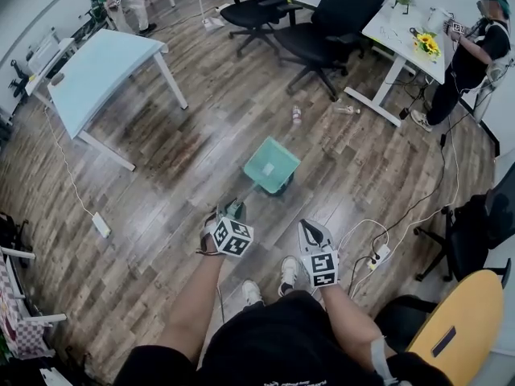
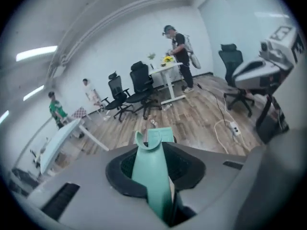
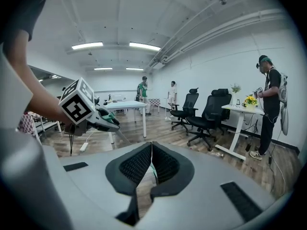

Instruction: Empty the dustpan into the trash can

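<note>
The left tongs (image 1: 233, 215) were clamped on the teal handle (image 2: 152, 176) of the dustpan (image 1: 271, 166), whose pan hung just beyond those tongs over the wood floor (image 1: 161, 175). Just right of the left tongs, the right tongs (image 1: 312, 230) were closed and empty. With that single narrow grip the handle might twist and spill dirt short of the trash can, which I could not make out.

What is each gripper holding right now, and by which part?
The left gripper has its fingers clamped on the handle of the teal plastic dustpan. The right gripper has its fingers together and holds nothing.
</note>
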Demonstrator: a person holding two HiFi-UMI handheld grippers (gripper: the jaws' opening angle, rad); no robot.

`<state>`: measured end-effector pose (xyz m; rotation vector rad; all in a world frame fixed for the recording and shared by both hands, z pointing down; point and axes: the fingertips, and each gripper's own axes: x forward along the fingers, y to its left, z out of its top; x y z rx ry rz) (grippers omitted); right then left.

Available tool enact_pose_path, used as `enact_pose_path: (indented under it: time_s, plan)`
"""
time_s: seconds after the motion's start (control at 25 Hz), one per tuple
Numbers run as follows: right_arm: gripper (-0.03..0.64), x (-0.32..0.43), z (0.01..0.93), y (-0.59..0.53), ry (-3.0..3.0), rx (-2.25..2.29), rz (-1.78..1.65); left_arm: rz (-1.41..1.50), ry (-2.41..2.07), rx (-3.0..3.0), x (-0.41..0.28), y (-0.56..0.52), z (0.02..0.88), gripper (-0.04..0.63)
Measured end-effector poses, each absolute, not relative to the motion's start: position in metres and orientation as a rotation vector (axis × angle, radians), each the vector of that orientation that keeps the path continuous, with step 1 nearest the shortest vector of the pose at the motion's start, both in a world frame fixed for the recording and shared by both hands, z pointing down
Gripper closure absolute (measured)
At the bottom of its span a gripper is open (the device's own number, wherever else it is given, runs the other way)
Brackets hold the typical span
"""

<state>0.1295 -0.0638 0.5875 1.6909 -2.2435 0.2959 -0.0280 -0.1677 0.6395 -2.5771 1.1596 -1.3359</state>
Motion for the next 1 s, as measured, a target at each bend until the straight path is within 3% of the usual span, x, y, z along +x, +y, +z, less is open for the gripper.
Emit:
enact_pose_path:
  time_s: [0.4,1.0]
  plan:
    - [0.592,0.127,0.588,-0.069,-2.252,1.656,0.290,-0.962,1.742,-2.890,-0.064,-0.167,0.617,0.499]
    - [0.592,0.093,0.591,-0.077,-2.308,1.562,0.294,-0.891,2.079,-2.709,-0.124,-0.168,0.610,0.499]
